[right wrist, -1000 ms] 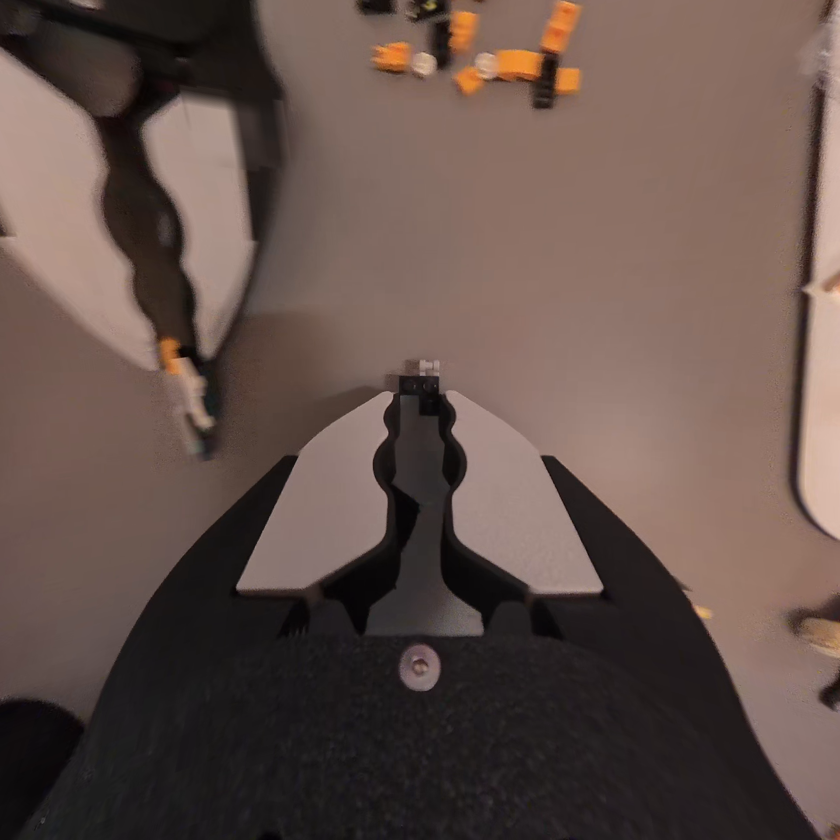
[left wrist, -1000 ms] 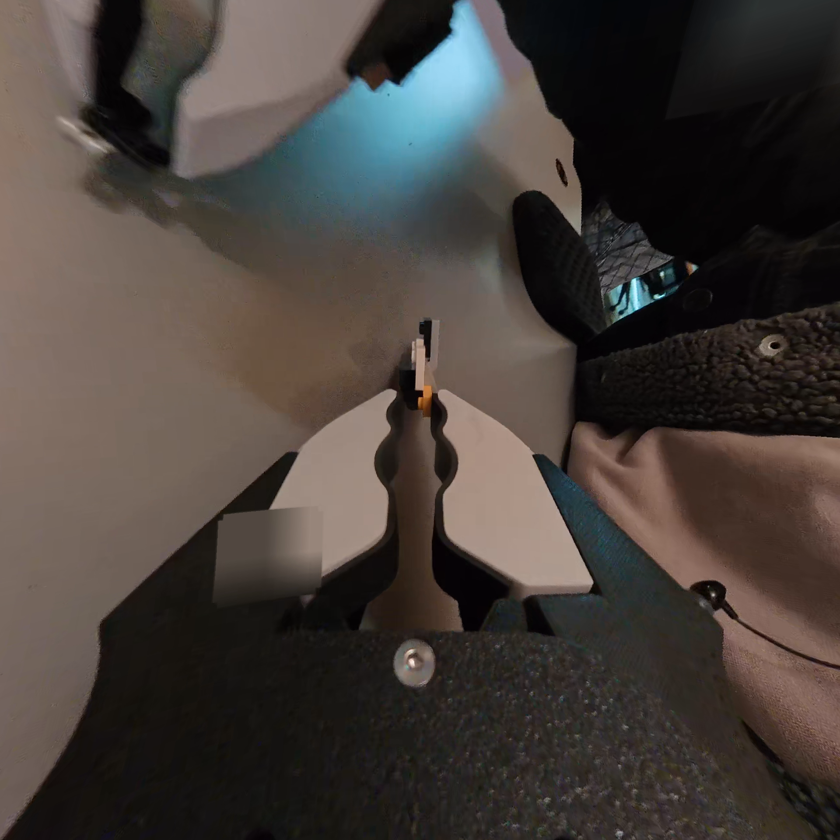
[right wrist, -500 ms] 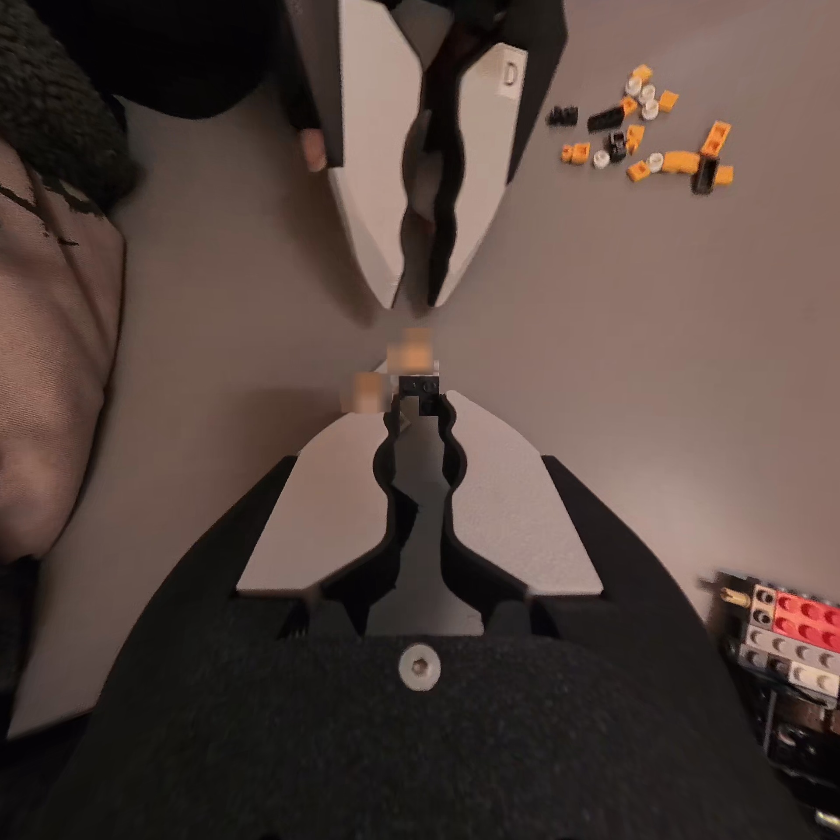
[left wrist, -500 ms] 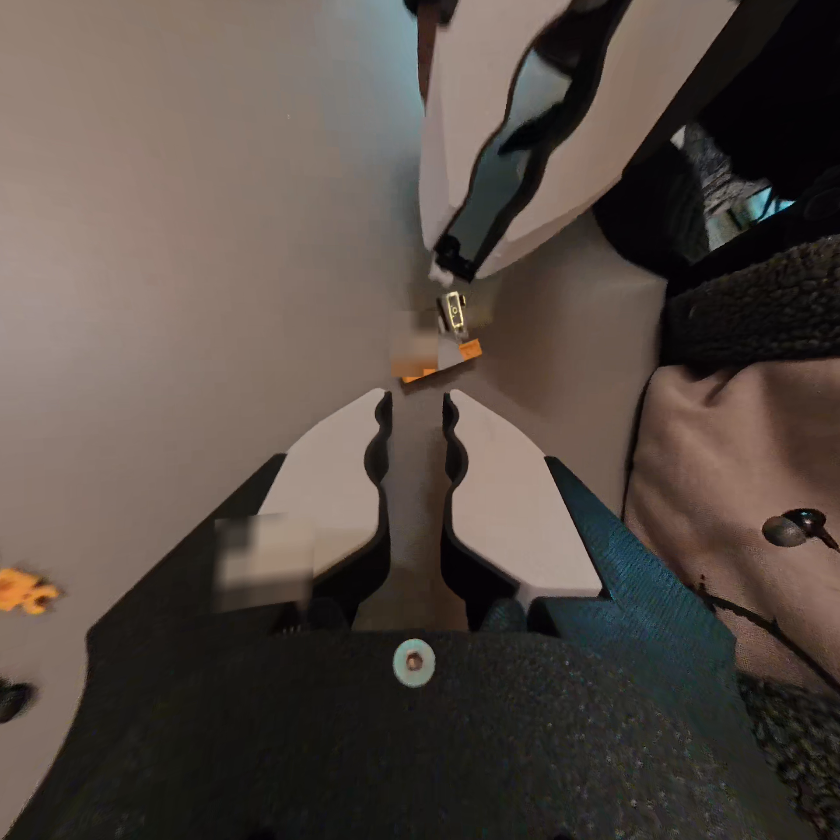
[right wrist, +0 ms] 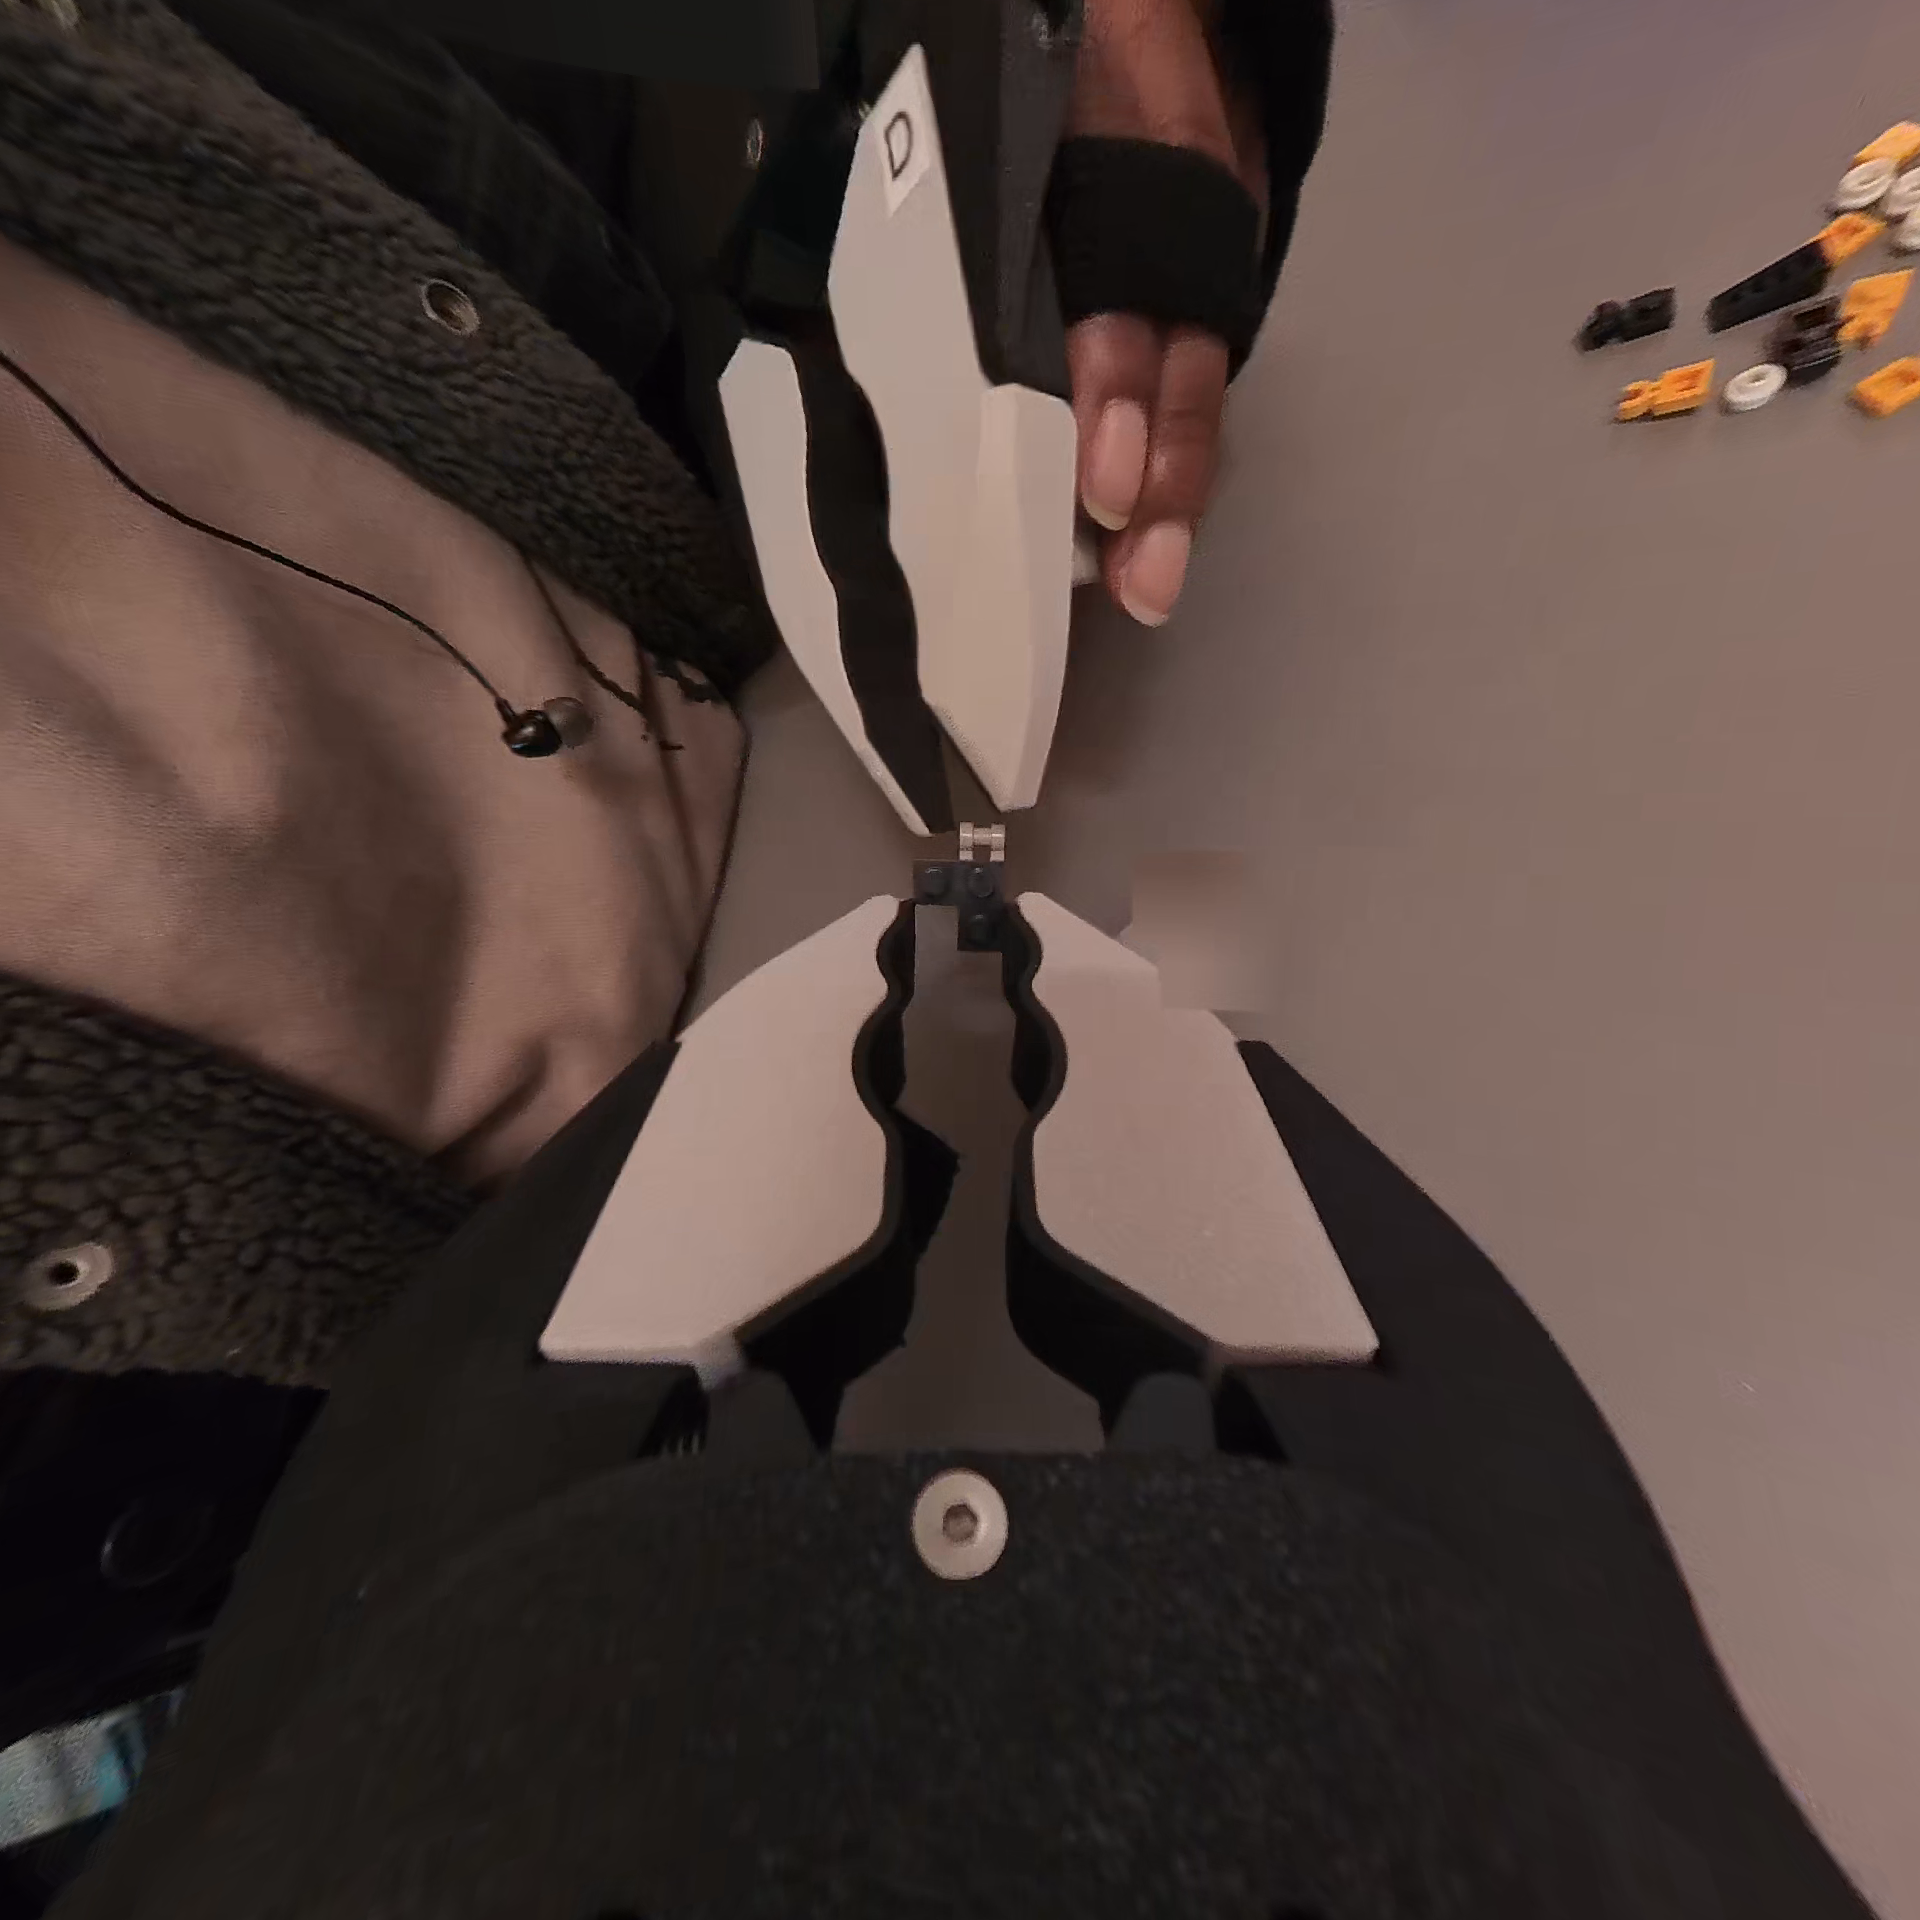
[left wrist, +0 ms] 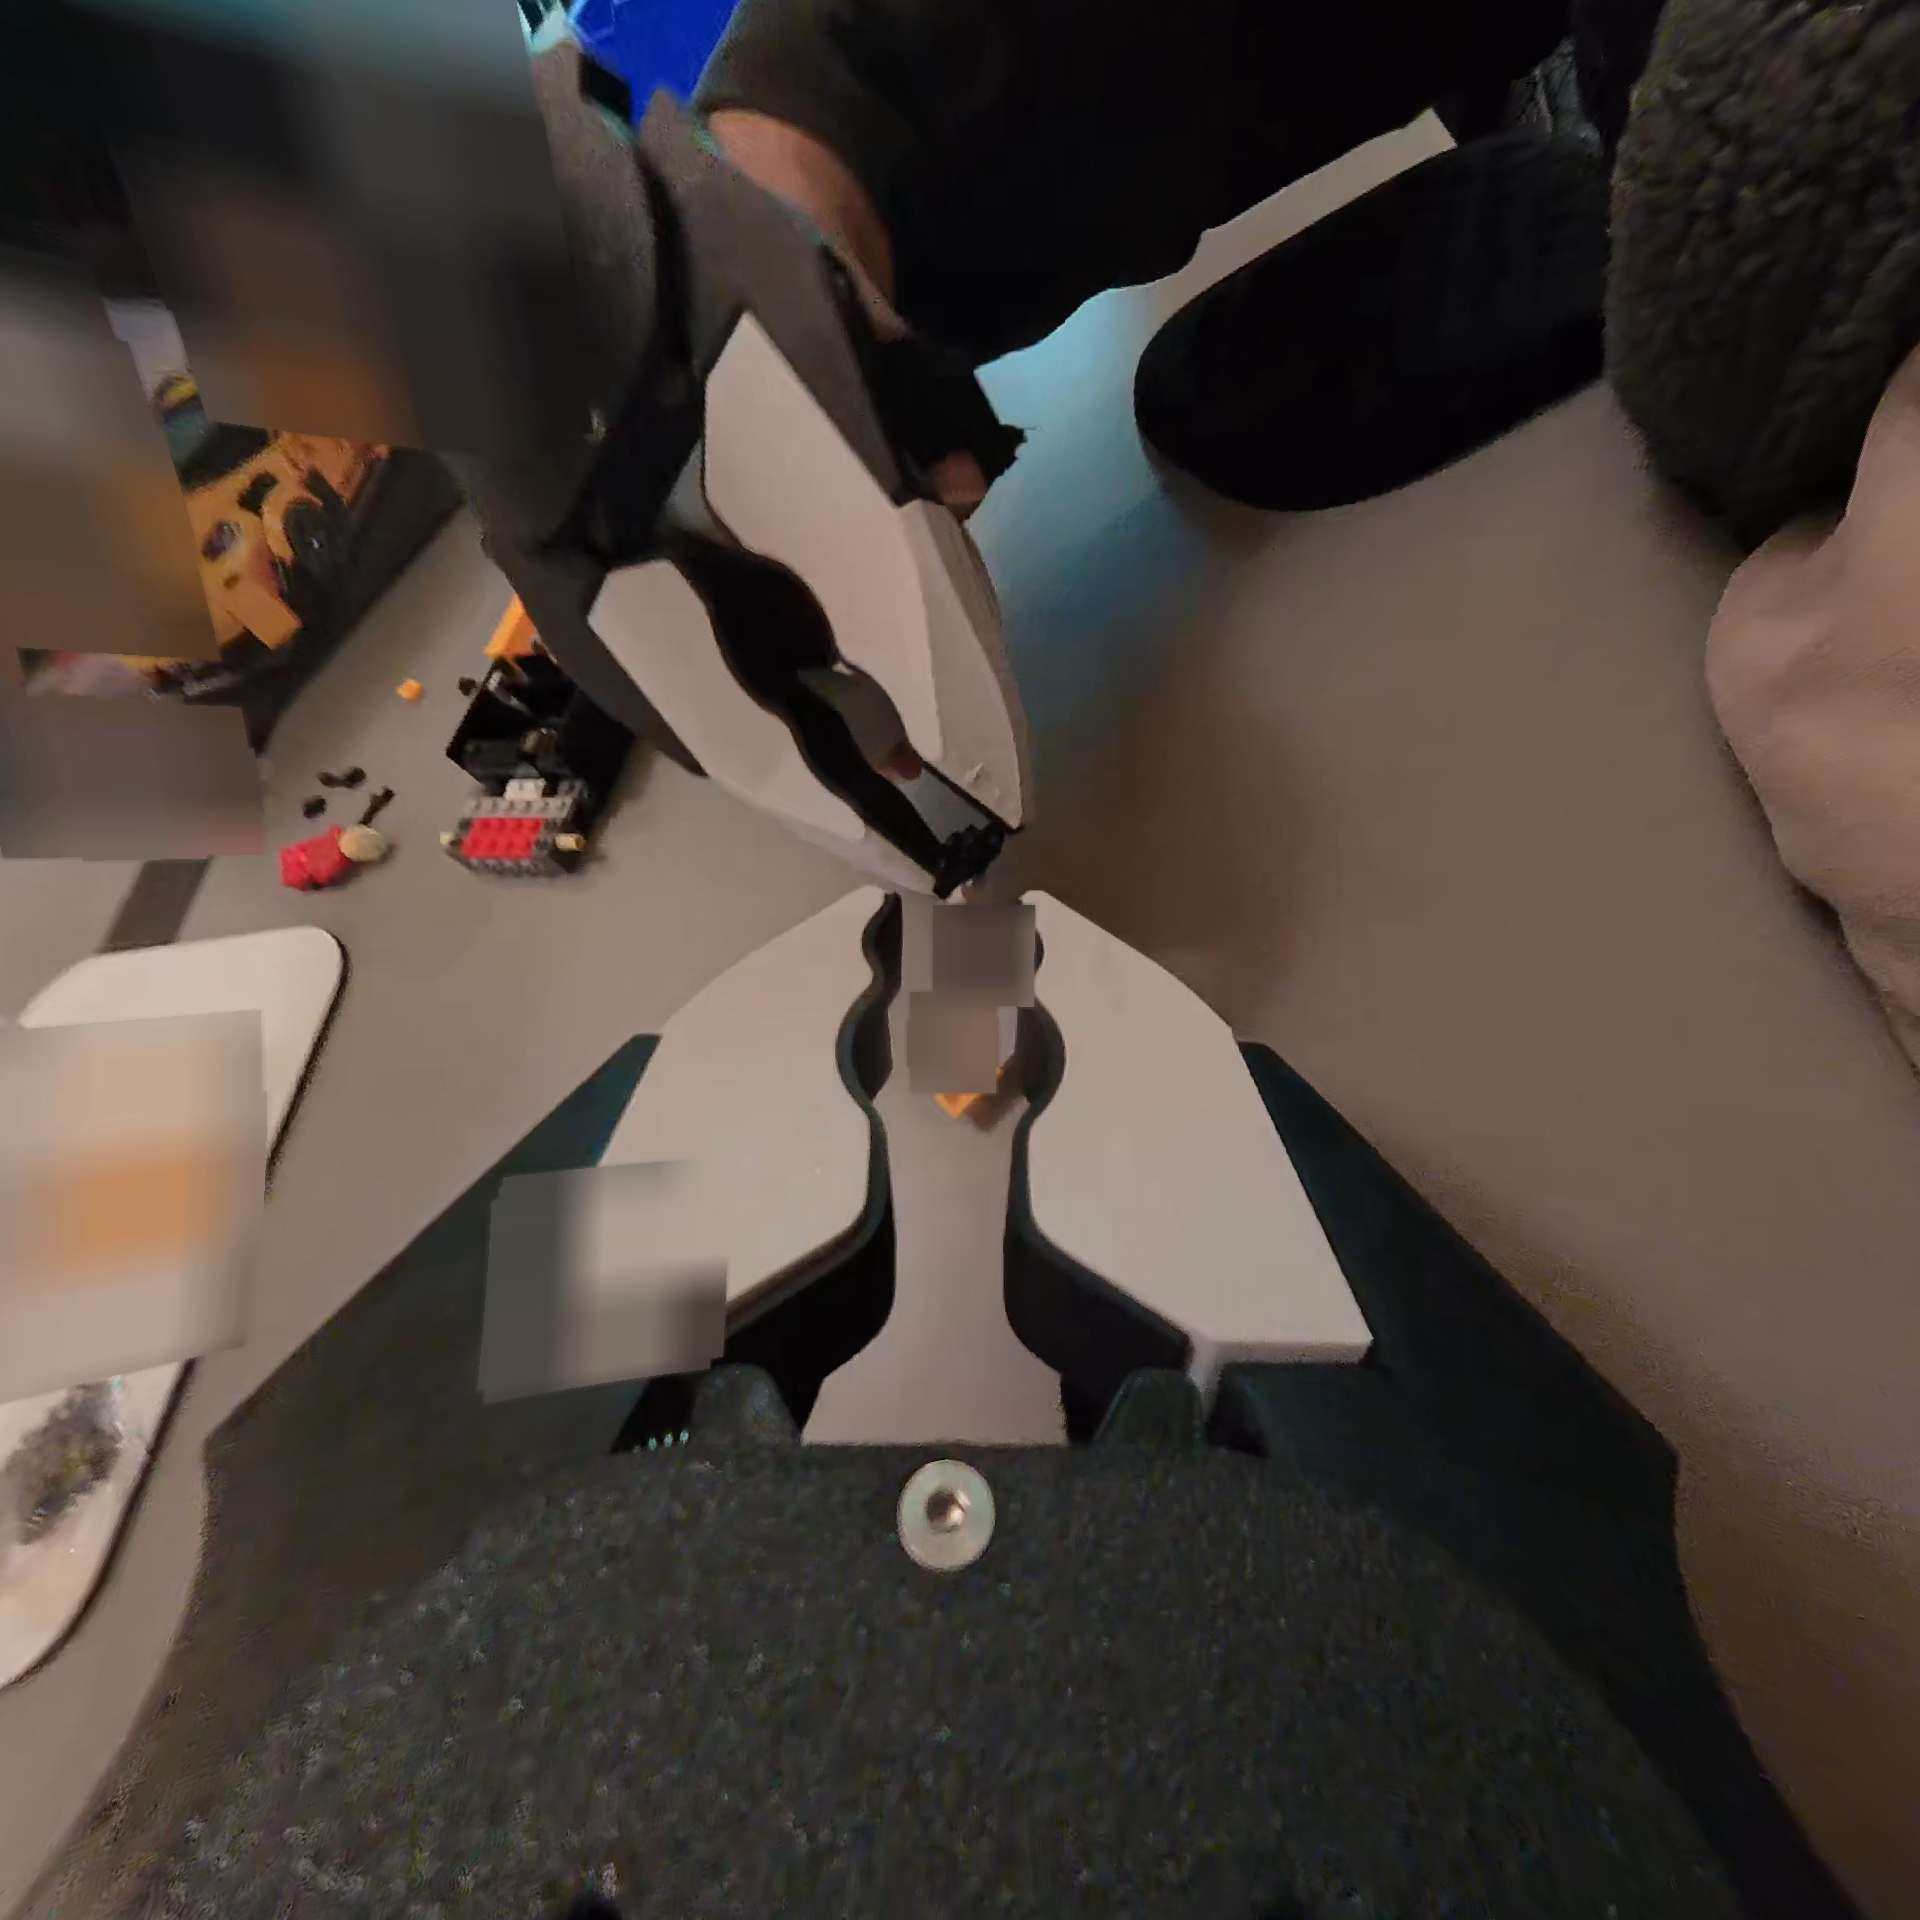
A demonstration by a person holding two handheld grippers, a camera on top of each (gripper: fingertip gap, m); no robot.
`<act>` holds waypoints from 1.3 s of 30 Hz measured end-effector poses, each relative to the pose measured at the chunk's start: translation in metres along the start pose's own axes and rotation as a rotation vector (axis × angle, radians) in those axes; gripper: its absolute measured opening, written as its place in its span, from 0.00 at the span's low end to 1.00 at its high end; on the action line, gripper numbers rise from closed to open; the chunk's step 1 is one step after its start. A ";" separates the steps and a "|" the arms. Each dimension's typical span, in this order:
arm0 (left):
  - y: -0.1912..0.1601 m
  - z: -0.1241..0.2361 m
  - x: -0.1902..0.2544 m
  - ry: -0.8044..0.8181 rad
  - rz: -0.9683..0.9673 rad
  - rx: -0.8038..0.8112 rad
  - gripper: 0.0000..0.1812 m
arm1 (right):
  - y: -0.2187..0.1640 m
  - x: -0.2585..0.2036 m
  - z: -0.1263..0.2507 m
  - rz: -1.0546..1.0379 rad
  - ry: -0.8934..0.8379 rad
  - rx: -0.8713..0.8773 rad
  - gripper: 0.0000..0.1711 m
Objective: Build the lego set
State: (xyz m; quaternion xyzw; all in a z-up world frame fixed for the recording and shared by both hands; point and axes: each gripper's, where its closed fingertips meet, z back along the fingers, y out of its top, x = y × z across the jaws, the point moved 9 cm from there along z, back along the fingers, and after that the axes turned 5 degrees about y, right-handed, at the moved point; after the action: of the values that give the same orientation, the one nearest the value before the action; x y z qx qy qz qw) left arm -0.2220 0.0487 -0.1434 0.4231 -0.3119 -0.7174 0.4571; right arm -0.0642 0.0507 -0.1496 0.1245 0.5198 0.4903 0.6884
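Note:
In the left wrist view my left gripper (left wrist: 961, 909) has a small lego assembly between its fingers. Only the assembly's orange end (left wrist: 971, 1107) shows; the rest lies under a blurred patch. My right gripper (right wrist: 958, 904) is shut on a black L-shaped lego piece (right wrist: 964, 902) with a small grey clip (right wrist: 982, 836) on its far end. The two grippers meet tip to tip above the grey table. The left gripper (right wrist: 966, 821) comes down from above onto the clip. In the left wrist view the right gripper (left wrist: 966, 868) carries the black piece (left wrist: 966, 847).
A part-built model with red and grey bricks (left wrist: 520, 831), red pieces (left wrist: 312, 857), a white mat (left wrist: 208, 997) and a box with a yellow picture (left wrist: 281, 540) lie at the left. Loose orange, black and white pieces (right wrist: 1787, 312) lie at the right. The person's hand (right wrist: 1143, 468) and torso are close. Only a small space, under 4 cm, lies between the two pairs of fingers.
Both grippers have swung round to face each other and closed in until their tips meet. The left fingers stand wider apart than a second ago, with the assembly deeper between them.

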 end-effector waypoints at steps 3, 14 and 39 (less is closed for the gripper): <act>0.001 -0.003 0.005 0.010 -0.062 -0.023 0.06 | 0.002 0.000 -0.003 -0.022 0.059 0.012 0.09; -0.016 -0.006 -0.028 -0.136 0.717 0.189 0.02 | 0.005 0.007 0.025 0.021 -0.123 0.237 0.10; -0.044 -0.010 -0.043 -0.336 1.238 0.342 0.02 | 0.000 0.021 0.017 -0.113 -0.077 0.440 0.05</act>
State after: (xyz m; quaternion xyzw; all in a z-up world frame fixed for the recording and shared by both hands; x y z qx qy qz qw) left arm -0.2208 0.1046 -0.1712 0.1147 -0.6740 -0.3187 0.6565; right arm -0.0503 0.0730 -0.1548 0.2608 0.5938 0.3206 0.6904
